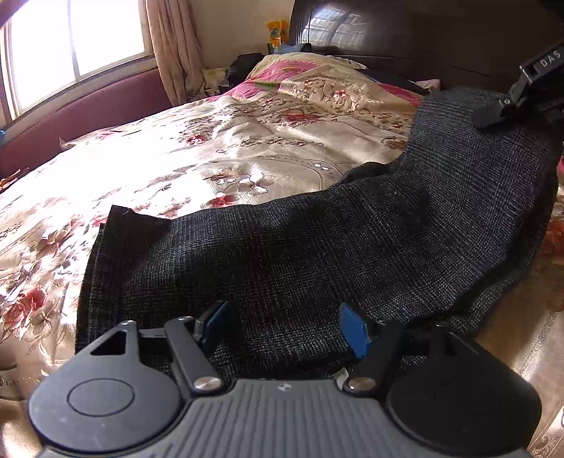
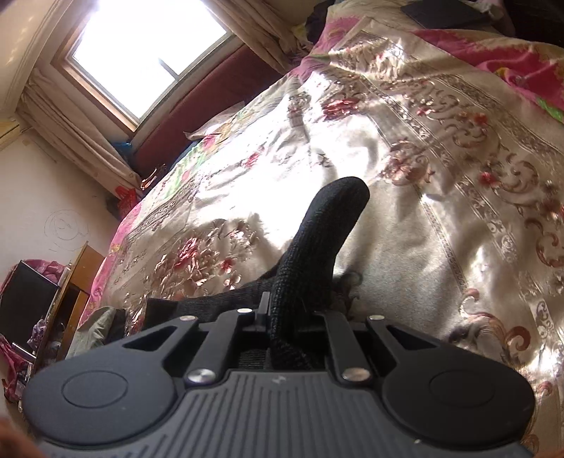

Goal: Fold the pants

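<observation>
Sunlit window (image 1: 75,42), beige curtain (image 1: 174,49), dark headboard (image 1: 405,31), floral bedspread (image 1: 218,141).

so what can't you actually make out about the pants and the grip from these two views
- Pants, left wrist view: the near edge is hidden under the left hand-held gripper, whose fingers stand apart.
- Pants, left wrist view: the far end is covered by the right hand-held gripper and cut off by the frame edge.
- Right wrist view: the pinched fold hides one finger of the right hand-held gripper.

Both wrist views skim close over the bedspread (image 1: 246,141), facing the window (image 2: 148,53).
</observation>
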Demonstrator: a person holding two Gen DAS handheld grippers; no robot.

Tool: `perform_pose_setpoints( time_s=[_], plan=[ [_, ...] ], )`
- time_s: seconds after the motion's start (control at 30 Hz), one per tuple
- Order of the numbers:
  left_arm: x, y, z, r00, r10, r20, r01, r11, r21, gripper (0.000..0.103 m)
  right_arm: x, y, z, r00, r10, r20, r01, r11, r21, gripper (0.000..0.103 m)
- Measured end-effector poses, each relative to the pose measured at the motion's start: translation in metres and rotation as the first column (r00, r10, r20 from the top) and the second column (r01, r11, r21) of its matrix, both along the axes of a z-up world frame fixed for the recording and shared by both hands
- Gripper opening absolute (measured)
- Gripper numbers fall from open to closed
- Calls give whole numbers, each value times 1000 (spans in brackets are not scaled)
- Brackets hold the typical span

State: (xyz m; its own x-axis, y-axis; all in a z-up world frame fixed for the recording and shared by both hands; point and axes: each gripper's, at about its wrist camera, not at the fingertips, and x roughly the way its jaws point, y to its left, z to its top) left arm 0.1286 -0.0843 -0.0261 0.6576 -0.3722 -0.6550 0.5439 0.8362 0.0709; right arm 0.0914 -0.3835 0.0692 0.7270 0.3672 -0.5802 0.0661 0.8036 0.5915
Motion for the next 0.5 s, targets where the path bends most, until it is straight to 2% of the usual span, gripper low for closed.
perform_pose_setpoints(
  time_s=[0.17, 0.33, 0.5],
  plan=[
    [-9, 22, 3, 1000, 29, 3, -29, 999, -43, 82, 31, 77, 21, 991, 137, 6, -136, 988, -79, 11],
    [-26, 49, 6, 998, 54, 35, -53, 998, -46, 82, 63, 156, 6, 968, 248, -42, -251, 962, -110, 11],
    [-39, 73, 4, 997, 74, 27, -73, 996, -59, 82, 74, 227, -12, 935, 339, -102, -353, 917, -184, 11]
  ],
)
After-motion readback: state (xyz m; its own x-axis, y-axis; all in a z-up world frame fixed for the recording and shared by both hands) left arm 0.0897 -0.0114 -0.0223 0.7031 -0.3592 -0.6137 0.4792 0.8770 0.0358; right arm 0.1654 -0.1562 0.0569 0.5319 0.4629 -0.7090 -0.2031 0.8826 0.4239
